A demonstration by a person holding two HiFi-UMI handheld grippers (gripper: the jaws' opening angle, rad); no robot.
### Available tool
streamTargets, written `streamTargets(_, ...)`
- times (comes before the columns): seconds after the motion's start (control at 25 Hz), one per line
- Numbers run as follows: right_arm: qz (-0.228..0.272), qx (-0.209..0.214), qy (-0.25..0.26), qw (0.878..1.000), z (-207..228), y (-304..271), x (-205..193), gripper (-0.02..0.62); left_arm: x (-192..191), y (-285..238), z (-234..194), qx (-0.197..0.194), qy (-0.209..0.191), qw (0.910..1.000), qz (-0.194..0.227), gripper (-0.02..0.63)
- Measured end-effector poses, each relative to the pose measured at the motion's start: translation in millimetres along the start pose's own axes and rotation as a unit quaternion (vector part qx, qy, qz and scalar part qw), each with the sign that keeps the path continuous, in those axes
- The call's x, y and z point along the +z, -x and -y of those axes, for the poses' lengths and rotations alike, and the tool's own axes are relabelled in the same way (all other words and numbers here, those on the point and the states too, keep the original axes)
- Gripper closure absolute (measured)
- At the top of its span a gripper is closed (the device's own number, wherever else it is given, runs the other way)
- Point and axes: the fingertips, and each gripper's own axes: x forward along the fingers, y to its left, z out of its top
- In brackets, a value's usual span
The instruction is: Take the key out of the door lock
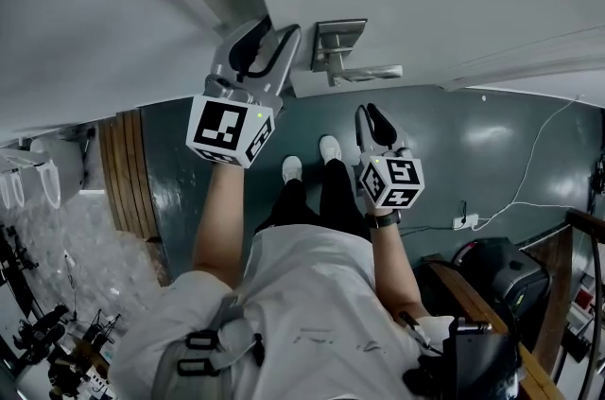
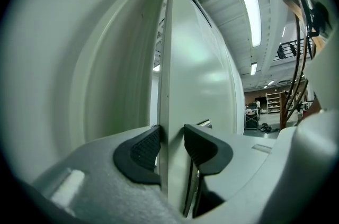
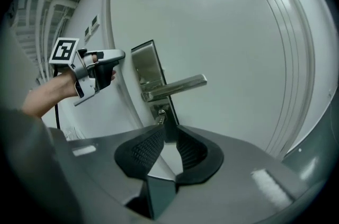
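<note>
Key (image 3: 159,120) in lock (image 3: 162,111): opening right gripper (image 3: 170,126) jaws, leaving it unclamped at their tips; closing left gripper (image 2: 172,126) jaws, gripping door edge (image 2: 168,59).

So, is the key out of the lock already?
No, the key sits in the lock just below the handle.

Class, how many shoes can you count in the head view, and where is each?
2. One white shoe stands on the dark floor below the door handle; the other beside it, nearer the handle. None seems hidden.
</note>
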Motion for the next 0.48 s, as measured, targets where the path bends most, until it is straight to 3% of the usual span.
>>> streamTargets(0.28, 0.027, 0.053, -0.153, 0.986, 0.8, -20.7, -23.4, 0.438, -3.1, -1.0, 0.5, -0.002, -0.009, 1.0, -0.003, 0.462)
streamTargets(0.36, 0.044, 0.066, -0.172, 0.982, -4.2, -25.8, -19.7, 0.36, -2.5, -0.5, 0.6, -0.001, -0.009, 1.0, -0.002, 0.462)
streamTargets(0.48, 0.068, 0.083, -0.191, 0.976, -11.0, -32.8, -11.1, 0.352, -1.7, 0.1, 0.7, -0.001, -0.009, 1.0, -0.002, 0.462)
